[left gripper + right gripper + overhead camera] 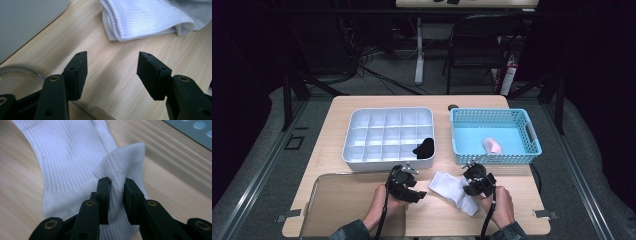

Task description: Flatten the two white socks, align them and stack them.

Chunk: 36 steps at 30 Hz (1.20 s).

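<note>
Right gripper [116, 186] pinches a fold of the white sock [453, 190]; left gripper [112, 71] hangs spread over bare bench [112, 82].

The right fingers [103, 195] are nearly together, sock cloth bunched between them; the rest of the sock lies flat on the bench front. The left fingers [78, 71] are parted around nothing, near the sock's cuff. Behind stand a white divided tray [357, 150] holding a black bundle [424, 148], and a blue basket [462, 150] with a pink item [492, 145].

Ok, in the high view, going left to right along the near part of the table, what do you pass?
Clear lid → left gripper, jaws open and empty → white sock → right gripper, pinching a fold of the sock.
</note>
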Available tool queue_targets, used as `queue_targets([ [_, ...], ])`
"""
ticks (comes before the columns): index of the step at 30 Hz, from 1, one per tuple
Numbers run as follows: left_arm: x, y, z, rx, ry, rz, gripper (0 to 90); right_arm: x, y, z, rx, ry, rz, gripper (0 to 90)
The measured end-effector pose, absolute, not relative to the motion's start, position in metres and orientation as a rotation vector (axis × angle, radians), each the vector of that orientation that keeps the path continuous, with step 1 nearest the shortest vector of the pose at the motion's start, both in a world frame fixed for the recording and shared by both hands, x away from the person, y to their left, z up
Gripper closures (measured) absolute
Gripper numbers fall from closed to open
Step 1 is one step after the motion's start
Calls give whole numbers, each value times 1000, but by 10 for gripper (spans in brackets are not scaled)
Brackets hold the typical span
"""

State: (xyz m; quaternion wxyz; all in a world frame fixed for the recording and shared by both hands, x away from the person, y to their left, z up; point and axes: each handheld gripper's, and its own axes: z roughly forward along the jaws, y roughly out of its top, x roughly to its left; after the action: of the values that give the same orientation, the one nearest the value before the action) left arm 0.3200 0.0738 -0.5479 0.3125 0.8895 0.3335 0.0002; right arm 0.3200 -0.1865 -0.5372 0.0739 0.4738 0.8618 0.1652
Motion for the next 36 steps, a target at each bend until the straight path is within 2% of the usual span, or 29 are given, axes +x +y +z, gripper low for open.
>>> queue_targets([
  [5,320,73,-549,2349,877,-10,421,322,-179,-545,1332,2636,518,797],
  [16,323,72,-553,2352,908,-21,411,329,-151,-552,939,2769,655,795],
  [18,323,70,-554,2365,913,-8,435,329,-151,-552,949,2766,689,785],
  [21,322,69,-554,2377,928,5,539,330,-157,-547,1021,2744,731,772],
  [25,321,67,-555,2389,937,15,622,327,-164,-537,1089,2695,761,756],
  [36,318,67,-556,2363,984,12,623,317,-193,-519,1320,2551,632,704],
])
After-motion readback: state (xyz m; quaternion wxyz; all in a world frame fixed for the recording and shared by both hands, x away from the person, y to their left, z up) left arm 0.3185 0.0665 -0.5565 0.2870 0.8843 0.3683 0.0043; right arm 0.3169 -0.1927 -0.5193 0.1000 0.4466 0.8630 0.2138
